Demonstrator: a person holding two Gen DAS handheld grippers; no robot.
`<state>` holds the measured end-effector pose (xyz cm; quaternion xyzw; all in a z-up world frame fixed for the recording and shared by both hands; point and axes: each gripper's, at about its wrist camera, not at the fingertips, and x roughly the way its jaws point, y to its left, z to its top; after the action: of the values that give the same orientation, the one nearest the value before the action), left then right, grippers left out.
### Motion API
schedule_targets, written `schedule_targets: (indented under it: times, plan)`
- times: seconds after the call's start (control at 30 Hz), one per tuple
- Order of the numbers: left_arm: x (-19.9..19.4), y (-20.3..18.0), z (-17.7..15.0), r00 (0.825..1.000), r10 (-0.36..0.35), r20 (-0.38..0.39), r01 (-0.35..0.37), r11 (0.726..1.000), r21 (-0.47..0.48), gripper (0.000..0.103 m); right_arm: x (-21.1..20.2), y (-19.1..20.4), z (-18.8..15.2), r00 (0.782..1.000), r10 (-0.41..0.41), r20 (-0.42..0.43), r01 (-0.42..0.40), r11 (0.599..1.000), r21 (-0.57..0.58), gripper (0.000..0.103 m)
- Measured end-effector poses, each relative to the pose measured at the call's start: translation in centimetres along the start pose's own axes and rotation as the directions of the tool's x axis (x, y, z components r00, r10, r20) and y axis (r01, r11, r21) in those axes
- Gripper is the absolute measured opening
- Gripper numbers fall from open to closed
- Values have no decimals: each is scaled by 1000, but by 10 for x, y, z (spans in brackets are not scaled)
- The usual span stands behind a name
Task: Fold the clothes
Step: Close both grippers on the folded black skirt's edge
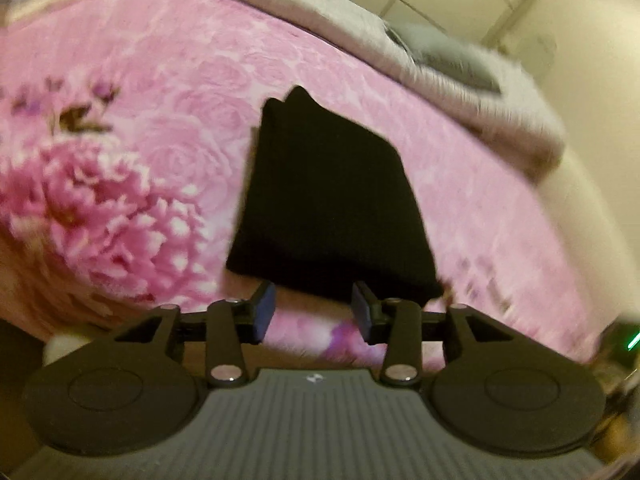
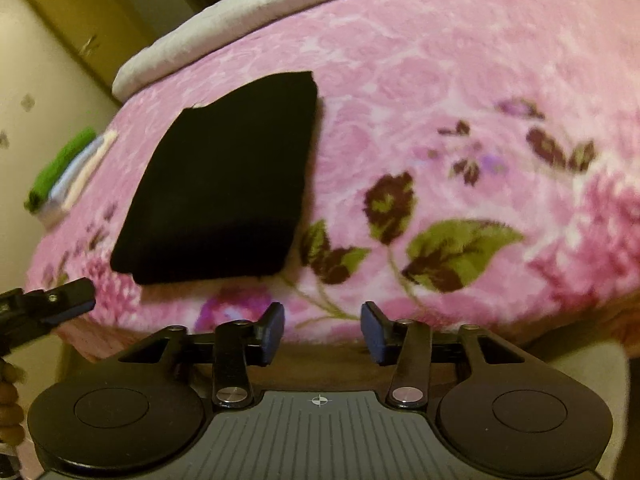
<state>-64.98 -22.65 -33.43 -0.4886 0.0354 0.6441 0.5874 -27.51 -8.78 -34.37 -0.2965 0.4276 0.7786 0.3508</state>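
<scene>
Pink floral blanket (image 2: 460, 80) covers the bed; grey bedding (image 1: 320, 4) along its far edge. Folded black garment (image 2: 224, 176) lies flat near the front edge, a stack of folded clothes (image 2: 68, 172) well off beside it. Left gripper (image 1: 313, 307) and right gripper (image 2: 322, 330) hover spread, nothing between the jaws, clear of the garment.

Left gripper (image 2: 60, 300) cut off by frame edge.

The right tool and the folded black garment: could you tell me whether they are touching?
Apart. The right wrist view shows the right tool open with only pink floral blanket between its pads; the folded black garment lies beyond, to the left.
</scene>
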Motion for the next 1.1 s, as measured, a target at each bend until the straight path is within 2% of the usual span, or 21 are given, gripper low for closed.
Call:
schedule_targets:
  times: [0.07, 0.13, 0.27, 0.4, 0.5, 0.57, 0.7, 0.87, 1.0, 1.1]
  plan:
    - [6, 15, 13, 1000, -27, 8, 27, 998, -54, 38, 4, -9, 7, 999, 47, 7, -48, 997, 59, 65]
    - [14, 24, 26, 1000, -28, 13, 29, 997, -69, 40, 7, -17, 14, 995, 95, 17, -96, 988, 117, 72]
    - [39, 38, 50, 999, -43, 2, 43, 996, -73, 43, 22, -32, 36, 979, 193, 62, -202, 952, 231, 78]
    - [75, 50, 67, 997, -58, -51, 54, 995, -82, 44, 47, -39, 55, 967, 247, 64, -255, 917, 307, 78]
    - [96, 58, 71, 991, -98, -88, 87, 989, -117, 44, 63, -41, 66, 960, 272, 66, -278, 899, 339, 79]
    - [106, 63, 73, 988, -124, -97, 109, 983, -145, 48, 71, -41, 72, 954, 292, 73, -299, 887, 351, 79]
    - [124, 71, 75, 976, -188, -109, 163, 965, -204, 49, 85, -41, 84, 947, 316, 60, -316, 877, 361, 79]
    - [140, 68, 79, 968, -221, -121, 195, 961, -195, 49, 102, -41, 95, 933, 356, 49, -348, 862, 368, 79]
    - [152, 65, 83, 958, -252, -135, 226, 956, -185, 46, 114, -35, 105, 925, 379, 37, -369, 867, 335, 79]
    - [161, 65, 87, 948, -281, -150, 252, 949, -187, 42, 126, -26, 111, 917, 398, 23, -387, 876, 288, 72]
